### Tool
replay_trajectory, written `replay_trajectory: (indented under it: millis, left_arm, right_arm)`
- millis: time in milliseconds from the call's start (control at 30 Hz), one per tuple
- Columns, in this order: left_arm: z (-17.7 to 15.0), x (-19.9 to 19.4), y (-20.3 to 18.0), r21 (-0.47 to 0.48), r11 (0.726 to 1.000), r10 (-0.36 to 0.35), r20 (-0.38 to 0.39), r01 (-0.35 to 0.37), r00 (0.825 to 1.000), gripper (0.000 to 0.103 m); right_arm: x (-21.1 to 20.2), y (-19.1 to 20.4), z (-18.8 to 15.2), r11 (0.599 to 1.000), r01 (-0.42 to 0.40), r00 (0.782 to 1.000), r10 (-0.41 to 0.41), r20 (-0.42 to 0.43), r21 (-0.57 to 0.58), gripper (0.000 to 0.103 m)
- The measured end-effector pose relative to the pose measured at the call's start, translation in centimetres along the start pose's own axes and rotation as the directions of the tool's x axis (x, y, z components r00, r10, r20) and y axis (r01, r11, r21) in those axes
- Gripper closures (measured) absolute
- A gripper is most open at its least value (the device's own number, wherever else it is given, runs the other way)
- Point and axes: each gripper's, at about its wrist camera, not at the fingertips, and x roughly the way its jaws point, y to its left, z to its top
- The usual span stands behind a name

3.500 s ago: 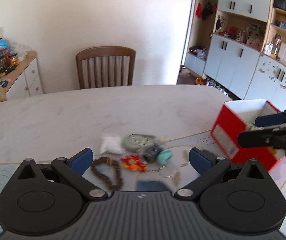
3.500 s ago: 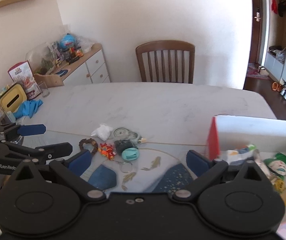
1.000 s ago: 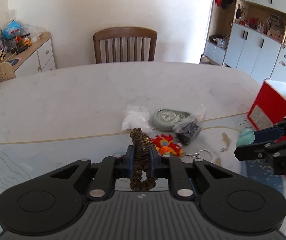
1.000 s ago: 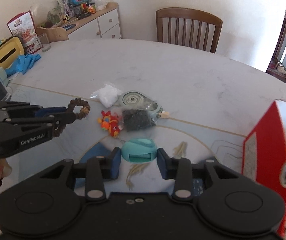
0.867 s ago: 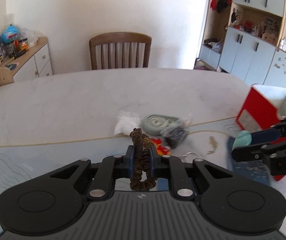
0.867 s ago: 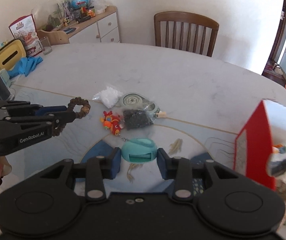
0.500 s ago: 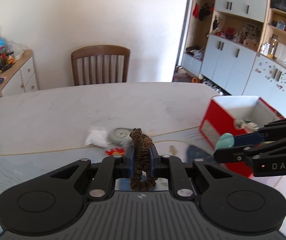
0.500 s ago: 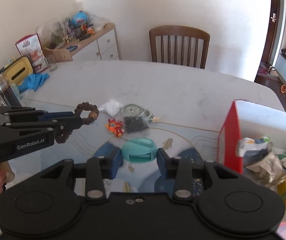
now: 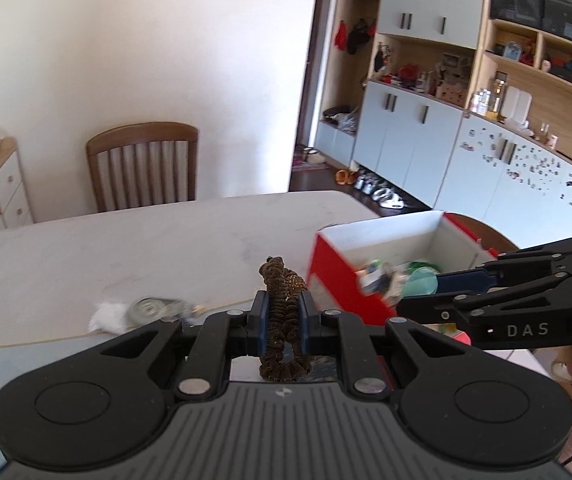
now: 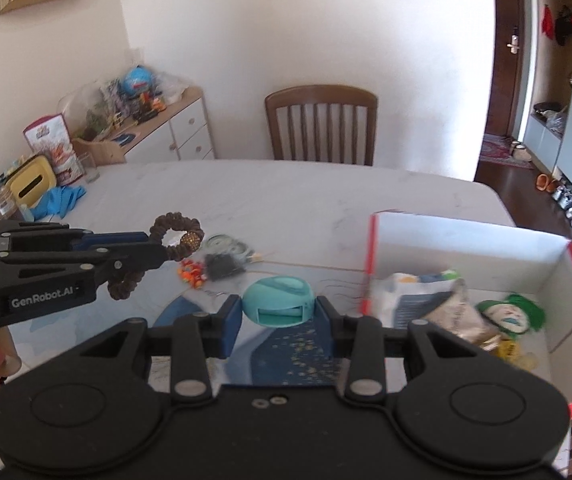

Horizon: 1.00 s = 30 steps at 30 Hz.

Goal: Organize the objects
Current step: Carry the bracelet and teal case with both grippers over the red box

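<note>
Both tools are off the table point(image 10: 286, 200) at once. The left gripper point(image 9: 282, 312) is clenched tight on a brown hair tie point(image 9: 281, 320), whose loop sticks out past the pads (a gold bead shows on it from the other side). The right gripper point(image 10: 279, 312) is clamped on a teal case point(image 10: 277, 302), a pad pressed to each side of it, just beside the near red wall of the box point(image 10: 370, 264).

That box stands open at the right end of the table, and it already holds a crumpled packet point(image 10: 418, 300) and a green-haired doll point(image 10: 508, 314); smaller bits sit blurred underneath.

Left on the table I count 4 loose things close together: 1 white wad point(image 9: 105, 316), 1 grey round tin point(image 10: 227, 245), 1 bag of dark bits point(image 10: 221, 268) and 1 orange toy point(image 10: 193, 272). Nothing stands between the grippers and the box. 1 wooden chair point(image 10: 322, 128) sits at the far side, and blue gloves point(image 10: 59, 200) lie at the left edge.
</note>
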Motion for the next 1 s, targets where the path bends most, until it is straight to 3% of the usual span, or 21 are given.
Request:
replay_trajectory:
  millis: [367, 667, 1000]
  left_arm:
    - [2.4, 2.8, -7.2, 0.051, 0.996, -0.066, -0.011, 0.067, 0.998, 0.088]
    - [2.9, 6.6, -12.5, 0.089, 0.988, -0.122, -0.046, 0.125, 0.991, 0.088]
    - [2.1, 12.4, -14.6, 0.081, 0.989, -0.104, -0.197, 0.122, 0.975, 0.088]
  right_arm:
    - [-3.3, -7.6, -0.6, 0.998, 0.059, 0.997, -0.061, 0.047, 0.034, 0.066]
    - [-4.6, -13.1, -1.6, 0.991, 0.123, 0.992, -0.124, 0.028, 0.049, 0.066]
    - [-2.8, -17.3, -2.7, 0.989, 0.143, 0.988, -0.140, -0.065, 0.036, 0.066]
